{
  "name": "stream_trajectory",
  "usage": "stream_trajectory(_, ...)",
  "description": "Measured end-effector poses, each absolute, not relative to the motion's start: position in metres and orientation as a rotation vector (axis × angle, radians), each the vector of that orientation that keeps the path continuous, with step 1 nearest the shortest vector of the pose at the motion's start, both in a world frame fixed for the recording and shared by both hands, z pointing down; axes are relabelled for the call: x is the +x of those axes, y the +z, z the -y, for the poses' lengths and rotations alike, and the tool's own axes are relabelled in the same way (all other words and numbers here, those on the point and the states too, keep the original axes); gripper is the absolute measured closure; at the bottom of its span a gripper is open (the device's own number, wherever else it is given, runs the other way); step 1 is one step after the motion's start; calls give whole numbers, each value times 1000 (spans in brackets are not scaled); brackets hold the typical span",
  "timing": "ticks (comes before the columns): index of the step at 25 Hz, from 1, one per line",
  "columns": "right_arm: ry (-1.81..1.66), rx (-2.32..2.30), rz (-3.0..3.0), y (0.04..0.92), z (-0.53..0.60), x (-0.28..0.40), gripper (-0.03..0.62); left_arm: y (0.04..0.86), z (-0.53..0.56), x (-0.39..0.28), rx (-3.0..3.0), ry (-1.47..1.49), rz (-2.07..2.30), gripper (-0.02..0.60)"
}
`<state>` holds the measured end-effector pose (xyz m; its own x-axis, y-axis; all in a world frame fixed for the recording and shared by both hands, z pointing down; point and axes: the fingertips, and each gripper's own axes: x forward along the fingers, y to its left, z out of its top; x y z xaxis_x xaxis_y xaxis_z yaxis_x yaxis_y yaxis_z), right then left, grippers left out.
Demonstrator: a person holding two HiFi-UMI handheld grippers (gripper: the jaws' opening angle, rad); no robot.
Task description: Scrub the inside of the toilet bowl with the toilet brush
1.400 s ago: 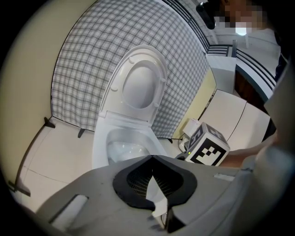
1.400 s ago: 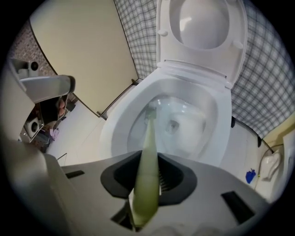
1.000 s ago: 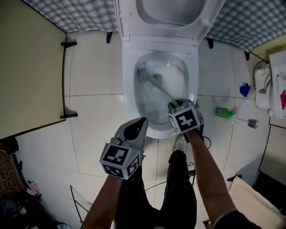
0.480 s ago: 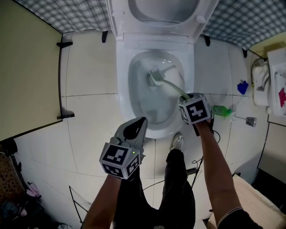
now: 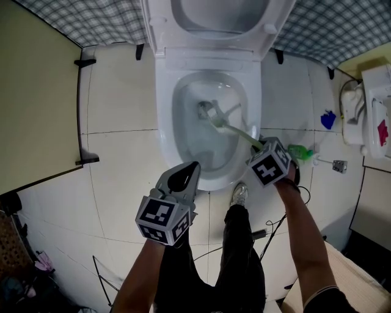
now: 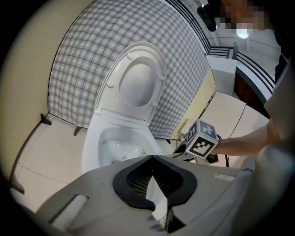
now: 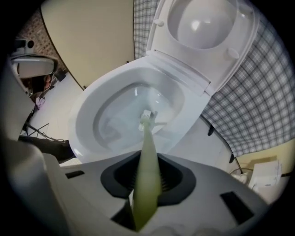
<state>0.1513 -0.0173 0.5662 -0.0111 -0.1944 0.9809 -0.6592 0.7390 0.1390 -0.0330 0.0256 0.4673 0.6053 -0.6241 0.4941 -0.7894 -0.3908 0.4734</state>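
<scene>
Pale floor tiles and a checked wall covering frame a white toilet bowl. Its seat lid is tipped up against the wall, so the basin is left open to work. The toilet brush is clamped by its pale green handle between the 2 jaws of the right hand-held gripper, which is held just off the bowl's right rim. The handle is slanted down across that rim so that the bristle head can reach the inner wall toward the back; actual contact cannot be confirmed. The left hand-held gripper is held near the bowl's front, jaws drawn together on nothing, apparently set aside from the stroke. Scrubbing is judged to be under way.
</scene>
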Motion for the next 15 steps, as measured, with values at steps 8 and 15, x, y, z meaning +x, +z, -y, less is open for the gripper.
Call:
stream_trajectory(8, 419, 561, 1608, 572, -23, 128, 498, 470, -24, -39, 2126, 305, 1114, 572)
stream_trajectory(15, 465, 568, 1652, 579, -29, 97, 499, 473, -24, -46, 2115, 313, 1119, 572)
